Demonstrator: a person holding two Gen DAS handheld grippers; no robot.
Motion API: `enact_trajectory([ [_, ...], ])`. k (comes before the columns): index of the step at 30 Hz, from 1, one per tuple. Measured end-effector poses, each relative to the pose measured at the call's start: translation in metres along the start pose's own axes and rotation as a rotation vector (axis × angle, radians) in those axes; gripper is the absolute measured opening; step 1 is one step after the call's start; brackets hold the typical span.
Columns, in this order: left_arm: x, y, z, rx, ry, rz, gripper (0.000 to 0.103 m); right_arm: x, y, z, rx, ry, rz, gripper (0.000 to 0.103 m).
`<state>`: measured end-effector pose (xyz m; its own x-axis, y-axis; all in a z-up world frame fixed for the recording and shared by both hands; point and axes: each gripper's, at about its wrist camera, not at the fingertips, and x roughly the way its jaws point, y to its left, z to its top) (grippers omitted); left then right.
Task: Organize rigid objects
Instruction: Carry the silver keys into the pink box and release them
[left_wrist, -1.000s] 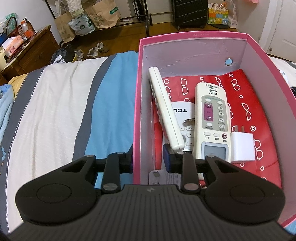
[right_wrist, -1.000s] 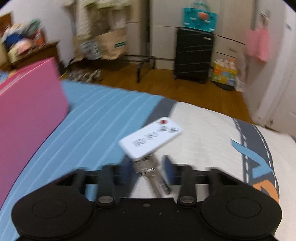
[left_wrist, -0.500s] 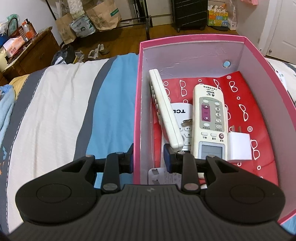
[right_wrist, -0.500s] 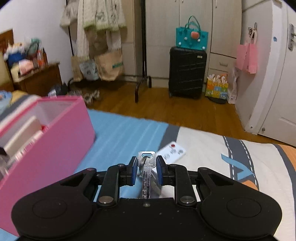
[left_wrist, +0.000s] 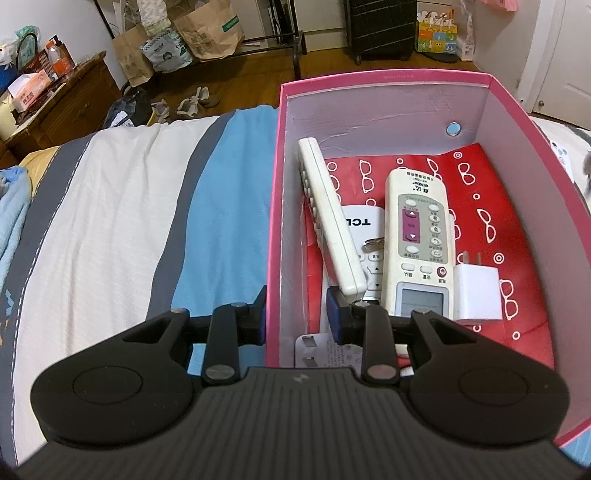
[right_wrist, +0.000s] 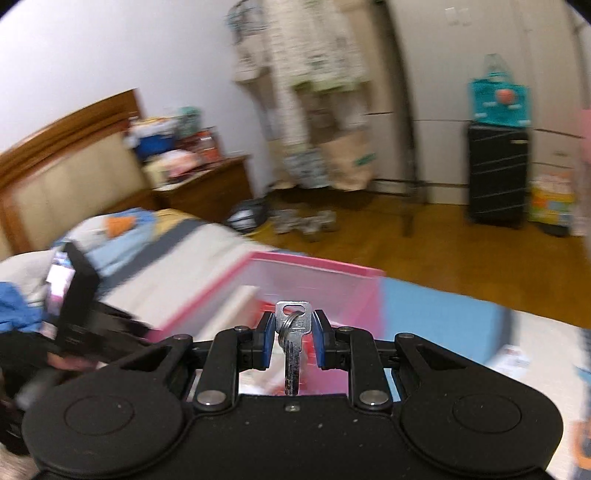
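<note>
A pink box (left_wrist: 384, 75) lined with red paper sits on the bed. It holds a slim white remote (left_wrist: 328, 218), a white remote with purple keys (left_wrist: 417, 236), a TCL remote (left_wrist: 360, 221), a white charger (left_wrist: 478, 291) and a small key (left_wrist: 373, 242). My left gripper (left_wrist: 295, 314) straddles the box's left wall. Its left pad lies against the pink outside; its right finger stands inside, with bare wall showing between. My right gripper (right_wrist: 294, 332) is shut on a silver key bunch (right_wrist: 291, 310), held in the air just before the pink box (right_wrist: 314, 264).
The striped bedspread (left_wrist: 129, 206) stretches left of the box. A small white remote (right_wrist: 513, 360) lies blurred on the bed at the right. Beyond the bed are a wooden nightstand (left_wrist: 70, 107), paper bags, a clothes rack, a black suitcase (right_wrist: 496, 173) and wooden floor.
My right gripper has closed on the keys, lifted them off the bed and swung left until the pink box is in front of it. The left gripper and box have not moved.
</note>
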<state>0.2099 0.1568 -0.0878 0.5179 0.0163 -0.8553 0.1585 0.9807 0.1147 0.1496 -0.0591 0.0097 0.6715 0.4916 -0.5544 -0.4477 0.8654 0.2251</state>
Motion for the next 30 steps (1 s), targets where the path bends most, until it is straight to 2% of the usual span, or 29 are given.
enact_trajectory([
  [3,0.000,0.001,0.000,-0.004,0.001,-0.004,0.028,0.025,0.022,0.009,0.018,0.029,0.087,0.025],
  [6,0.001,0.002,0.000,-0.002,-0.002,-0.007,0.028,0.053,0.036,0.011,0.025,0.064,0.129,0.025],
  [14,0.001,0.005,-0.001,-0.014,-0.009,-0.029,0.028,0.108,0.034,0.005,0.152,0.161,0.151,0.025],
  [21,0.002,0.008,-0.002,-0.020,-0.013,-0.044,0.028,0.122,0.037,0.010,0.207,0.172,0.172,0.025],
  [24,0.002,0.008,-0.003,-0.016,-0.015,-0.044,0.028,0.124,0.038,0.008,0.196,0.176,0.140,0.026],
  [30,0.002,0.007,-0.003,-0.015,-0.014,-0.043,0.029,0.117,0.023,-0.001,0.175,0.206,0.018,0.029],
])
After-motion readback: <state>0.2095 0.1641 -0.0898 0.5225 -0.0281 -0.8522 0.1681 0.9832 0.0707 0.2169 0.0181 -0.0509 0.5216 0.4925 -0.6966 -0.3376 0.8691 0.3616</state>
